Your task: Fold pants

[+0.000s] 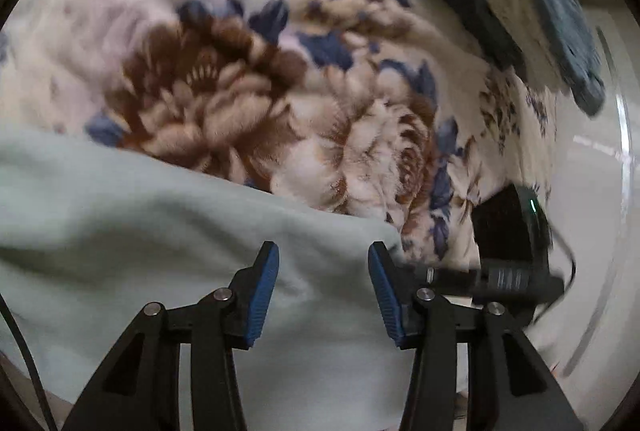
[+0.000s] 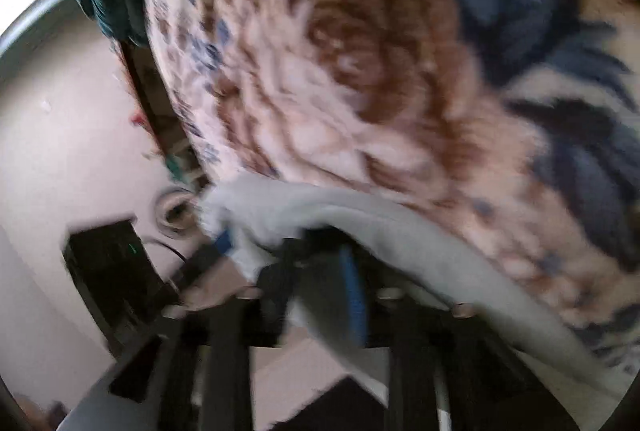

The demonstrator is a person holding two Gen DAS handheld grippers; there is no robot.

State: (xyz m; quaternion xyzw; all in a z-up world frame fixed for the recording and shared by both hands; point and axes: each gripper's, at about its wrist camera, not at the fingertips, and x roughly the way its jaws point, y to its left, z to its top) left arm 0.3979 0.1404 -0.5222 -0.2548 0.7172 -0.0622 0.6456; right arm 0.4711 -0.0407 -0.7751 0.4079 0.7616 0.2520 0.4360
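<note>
The soft pale-green fleece pants (image 1: 120, 215) lay rumpled on the plush floral blanket (image 1: 248, 83). Left tongs (image 1: 323, 291) gaped above them, empty; right tongs (image 2: 320, 287) pinched their blurred edge.

The left hand-held gripper (image 1: 323, 291) has black angular linkage arms with silver round screws at the joints and ribbed blue pads (image 1: 262, 295); a thin black cable runs beside it. The right hand-held gripper (image 2: 316, 295) looks alike, blurred

A bed covered by a cream floral blanket (image 1: 248, 79) carries pale mint pants (image 1: 140, 215) at its near edge and a teal cloth (image 1: 560, 43) farther off.
</note>
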